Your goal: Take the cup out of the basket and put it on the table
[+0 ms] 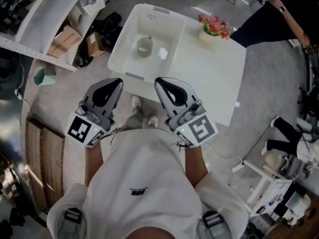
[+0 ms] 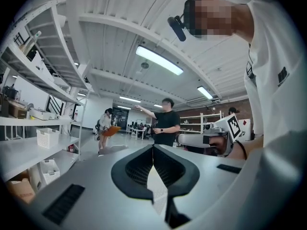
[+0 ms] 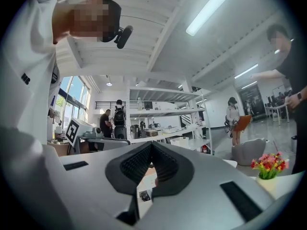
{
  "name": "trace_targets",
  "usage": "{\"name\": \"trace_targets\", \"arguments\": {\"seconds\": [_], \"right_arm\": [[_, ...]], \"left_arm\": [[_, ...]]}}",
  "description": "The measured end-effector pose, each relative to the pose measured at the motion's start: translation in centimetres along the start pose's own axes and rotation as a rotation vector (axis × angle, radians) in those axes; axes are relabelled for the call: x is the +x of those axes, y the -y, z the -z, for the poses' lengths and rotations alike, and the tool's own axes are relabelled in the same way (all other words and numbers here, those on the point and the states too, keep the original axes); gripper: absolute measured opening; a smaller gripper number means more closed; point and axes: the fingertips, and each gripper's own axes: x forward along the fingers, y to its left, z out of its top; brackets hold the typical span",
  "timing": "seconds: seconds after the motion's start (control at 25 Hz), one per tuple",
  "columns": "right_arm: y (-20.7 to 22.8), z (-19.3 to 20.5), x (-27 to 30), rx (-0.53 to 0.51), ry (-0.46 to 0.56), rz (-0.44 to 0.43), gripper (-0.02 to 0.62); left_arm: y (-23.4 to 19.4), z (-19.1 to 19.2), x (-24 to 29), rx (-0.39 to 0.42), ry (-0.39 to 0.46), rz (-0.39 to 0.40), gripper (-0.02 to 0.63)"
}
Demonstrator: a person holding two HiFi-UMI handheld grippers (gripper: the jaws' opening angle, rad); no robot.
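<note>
Hovering short of the basket (image 1: 121, 38), cup (image 1: 144, 46) sitting upright inside it.
Holding left gripper (image 1: 117, 82) and right gripper (image 1: 158, 81) jaws together, empty; likely needing one opened, lowered onto the cup rim, lifted clear of the basket wall toward bare table (image 1: 212, 71).

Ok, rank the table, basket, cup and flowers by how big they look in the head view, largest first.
1. table
2. basket, which covers much of the table's left part
3. flowers, only a little bigger than the cup, so this pair is close
4. cup, inside the basket
</note>
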Motion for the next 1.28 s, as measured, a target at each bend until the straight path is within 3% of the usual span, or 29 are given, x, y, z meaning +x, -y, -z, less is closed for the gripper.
{"name": "trace_targets", "arguments": {"seconds": [0.44, 0.8, 1.04, 1.28], "right_arm": [[3.1, 0.3, 7.2, -0.010, -0.029, 0.061, 0.008], [4.4, 0.9, 9.5, -0.060, -0.082, 0.079, 0.008], [6.9, 1.3, 11.1, -0.034, -0.094, 0.086, 0.008], [10.1, 3.3, 12.3, -0.085, -0.179, 0.026, 0.008]], "left_arm": [[-8.0, -0.9, 2.4, 0.008, 0.007, 0.059, 0.012], [-10.8, -1.5, 3.9, -0.002, 0.014, 0.105, 0.012], [-12.3, -1.0, 5.3, -0.012, 0.012, 0.085, 0.012], [-13.7, -0.5, 6.1, -0.027, 0.011, 0.032, 0.012]]}}
